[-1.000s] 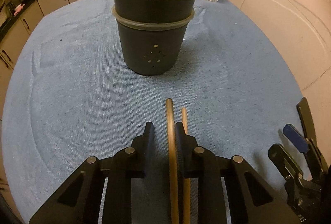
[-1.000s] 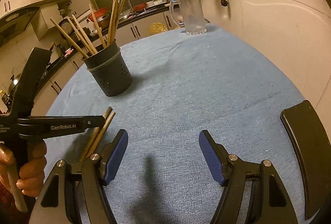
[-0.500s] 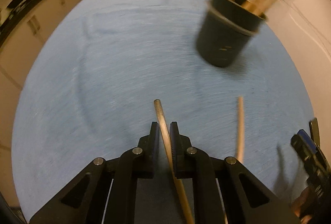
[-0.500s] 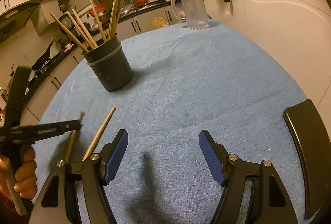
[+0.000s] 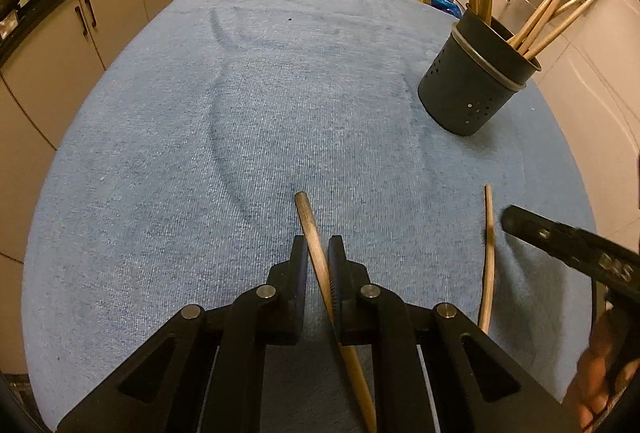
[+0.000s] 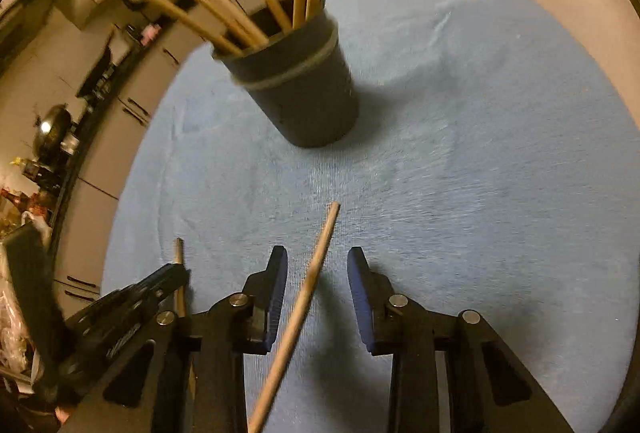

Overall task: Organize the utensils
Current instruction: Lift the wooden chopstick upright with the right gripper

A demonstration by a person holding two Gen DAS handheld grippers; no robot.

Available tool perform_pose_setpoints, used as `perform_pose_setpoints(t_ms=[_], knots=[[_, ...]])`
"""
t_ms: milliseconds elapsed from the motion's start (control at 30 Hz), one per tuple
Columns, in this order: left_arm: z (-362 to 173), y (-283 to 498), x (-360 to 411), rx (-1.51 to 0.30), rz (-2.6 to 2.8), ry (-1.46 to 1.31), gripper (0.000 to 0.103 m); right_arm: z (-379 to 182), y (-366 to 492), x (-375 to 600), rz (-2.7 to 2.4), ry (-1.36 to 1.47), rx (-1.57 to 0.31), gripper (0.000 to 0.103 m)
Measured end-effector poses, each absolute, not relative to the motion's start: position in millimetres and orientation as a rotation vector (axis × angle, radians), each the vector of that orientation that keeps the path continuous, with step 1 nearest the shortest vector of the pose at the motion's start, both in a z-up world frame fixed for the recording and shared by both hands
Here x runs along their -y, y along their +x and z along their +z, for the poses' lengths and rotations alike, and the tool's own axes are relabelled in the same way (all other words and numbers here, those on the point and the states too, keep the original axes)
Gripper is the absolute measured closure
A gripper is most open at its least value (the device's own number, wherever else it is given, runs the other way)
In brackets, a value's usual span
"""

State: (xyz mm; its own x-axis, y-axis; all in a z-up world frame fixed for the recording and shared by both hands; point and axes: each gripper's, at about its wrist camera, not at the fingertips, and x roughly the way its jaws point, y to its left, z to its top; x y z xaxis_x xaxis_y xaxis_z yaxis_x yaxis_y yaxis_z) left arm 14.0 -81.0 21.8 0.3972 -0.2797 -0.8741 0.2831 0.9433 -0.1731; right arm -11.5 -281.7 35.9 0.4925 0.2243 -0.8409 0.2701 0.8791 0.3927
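Two chopsticks in play, one dark holder waiting across the blue tabletop (image 5: 160,161).

My left hand-held gripper (image 5: 318,253) is clamped on one chopstick (image 5: 310,229); my right hand-held gripper (image 6: 318,277) has just been closing around the second chopstick (image 6: 316,261), pads not yet pressing. I should centre it before squeezing. Both point steeply down, short of the holder (image 6: 304,89).

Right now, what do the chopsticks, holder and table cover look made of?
Chopsticks: probably bamboo or wood, tan, matte, faint grain.
Holder: dark grey, matte, drilled holes; plastic or coated metal, unclear.
Table cover: blue woven cloth, ribbed and creased.
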Motion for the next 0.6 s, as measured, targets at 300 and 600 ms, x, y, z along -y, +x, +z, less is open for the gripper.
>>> perform_pose_setpoints(t_ms=[300,600], knots=[[23.0,9.2,82.9,-1.080,-0.355,0.027,0.093,27.0,11.2,269.2,-0.064,0.458,-1.133,0.081],[32.6,2.0,85.7,-1.045,-0.381,0.029,0.096,30.3,16.5,259.1,0.003,0.423,-1.111,0.096]])
